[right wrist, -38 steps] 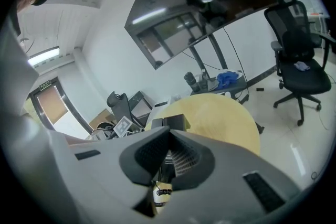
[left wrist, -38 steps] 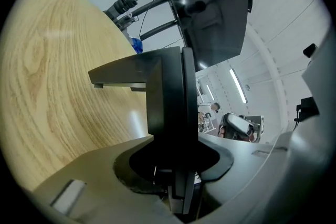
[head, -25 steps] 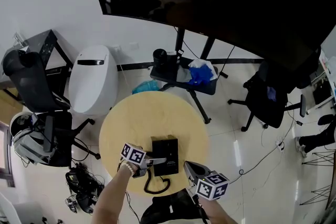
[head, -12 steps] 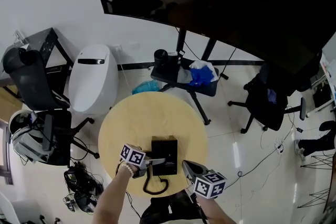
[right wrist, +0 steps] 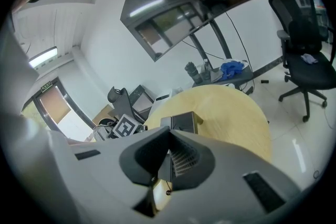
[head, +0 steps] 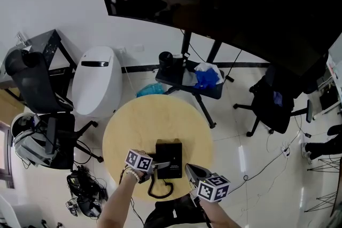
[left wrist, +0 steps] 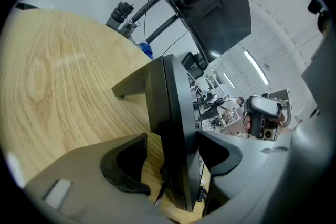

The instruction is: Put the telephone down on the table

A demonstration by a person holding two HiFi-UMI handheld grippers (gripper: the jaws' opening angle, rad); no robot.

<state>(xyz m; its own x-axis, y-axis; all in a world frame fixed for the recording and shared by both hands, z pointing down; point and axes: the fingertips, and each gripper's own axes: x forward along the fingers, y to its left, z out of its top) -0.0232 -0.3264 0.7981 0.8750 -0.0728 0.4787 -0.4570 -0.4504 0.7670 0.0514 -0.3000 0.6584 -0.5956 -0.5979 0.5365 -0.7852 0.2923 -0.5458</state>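
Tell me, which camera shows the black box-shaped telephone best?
The head view: the whole black telephone shows from above on the round wooden table. The left gripper view shows only its edge, the right gripper view a small part.

Black telephone is down on the round, pale-wood tabletop, a boxy rectangular body sitting on the side nearest the person, just in from the rim. Its dark cord curls off the near end and loops over the wood. From the left gripper view it shows edge-on, a thin dark slab.
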